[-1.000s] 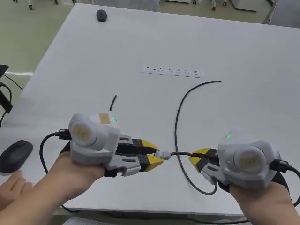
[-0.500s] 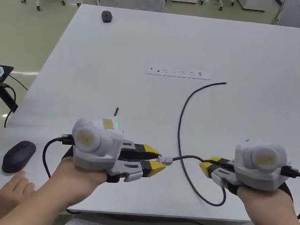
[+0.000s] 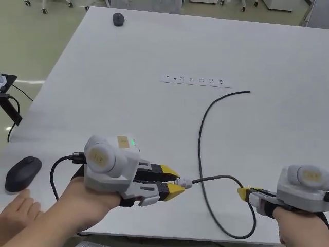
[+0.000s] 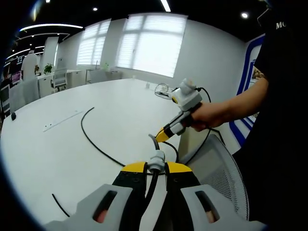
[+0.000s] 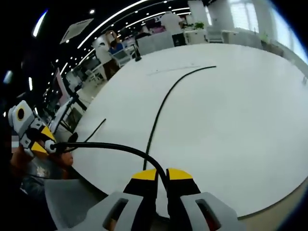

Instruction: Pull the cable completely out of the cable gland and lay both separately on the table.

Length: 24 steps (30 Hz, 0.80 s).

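1. Head view: the left hand-held gripper (image 3: 176, 183) is held low over the near edge of the white tabletop (image 3: 154, 46). Its yellow-tipped jaws are closed narrow on the small grey cable gland (image 3: 184, 182).
2. The black cable (image 3: 199, 134) leaves the gland to the right and arcs clear of the surface. It meets the right hand-held gripper (image 3: 241, 194), whose jaws are pinched tight on it by the near right edge.
3. Beyond that grip the cable loops round at the near edge, then runs away across the tabletop in a long curve. Its free end lies near the white power strip (image 3: 194, 81).
4. Left gripper view: the gland (image 4: 156, 160) sits right between the jaw tips. A dark line runs back between the jaws behind it, possibly the cable's tail, though that is hard to make out.
5. Right gripper view: the cable (image 5: 161, 174) is clamped between the yellow tips and stretches left to the other gripper (image 5: 41, 137).
6. A dark mouse (image 3: 22, 173) rests at the tabletop's left edge, well apart from the work.
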{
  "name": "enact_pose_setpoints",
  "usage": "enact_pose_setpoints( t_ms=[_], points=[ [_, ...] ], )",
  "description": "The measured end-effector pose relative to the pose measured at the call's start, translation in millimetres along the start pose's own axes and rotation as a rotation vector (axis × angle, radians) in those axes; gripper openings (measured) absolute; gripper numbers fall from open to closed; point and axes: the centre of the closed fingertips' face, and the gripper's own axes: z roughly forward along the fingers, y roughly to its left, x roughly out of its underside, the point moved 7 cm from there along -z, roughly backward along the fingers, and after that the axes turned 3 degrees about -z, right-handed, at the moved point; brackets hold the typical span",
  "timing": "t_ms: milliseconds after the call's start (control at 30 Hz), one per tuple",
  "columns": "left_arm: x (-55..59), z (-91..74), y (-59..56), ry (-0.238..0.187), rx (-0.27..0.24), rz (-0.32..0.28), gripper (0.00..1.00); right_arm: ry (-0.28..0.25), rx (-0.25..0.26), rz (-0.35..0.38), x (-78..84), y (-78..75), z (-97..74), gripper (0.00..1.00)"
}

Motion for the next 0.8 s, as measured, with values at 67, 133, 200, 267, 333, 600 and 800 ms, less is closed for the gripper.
enact_pose_setpoints(
  t_ms=[67, 133, 200, 267, 333, 600, 800],
  points=[
    [0.3, 0.7, 0.0, 0.003, 0.001, 0.006, 0.15, -0.015, -0.001, 0.004, 4.5, -0.4, -0.5, 0.01],
    [0.3, 0.7, 0.4, 0.002, 0.001, 0.008, 0.15, -0.026, 0.019, -0.066, 6.7, 3.6, -1.5, 0.0],
    [0.8, 0.3, 0.4, 0.004, 0.003, 0.003, 0.15, -0.013, 0.011, -0.075, 9.8, 7.2, -1.1, 0.0],
    [2.0, -0.9, 1.5, 0.005, 0.002, 0.003, 0.15, -0.017, 0.009, -0.072, 11.8, 7.9, -1.9, 0.01],
    [2.9, -2.4, 2.8, 0.006, -0.002, 0.003, 0.15, -0.029, 0.001, -0.079, 12.2, 8.7, -2.7, 0.01],
    [3.1, -6.0, 7.1, -0.004, -0.006, -0.006, 0.15, -0.054, 0.018, -0.289, 0.5, 17.4, -12.8, 0.1],
    [3.0, -4.7, 7.4, -0.002, 0.003, -0.001, 0.15, -0.049, 0.116, -0.725, -11.3, 48.9, -28.9, 0.23]
  ],
)
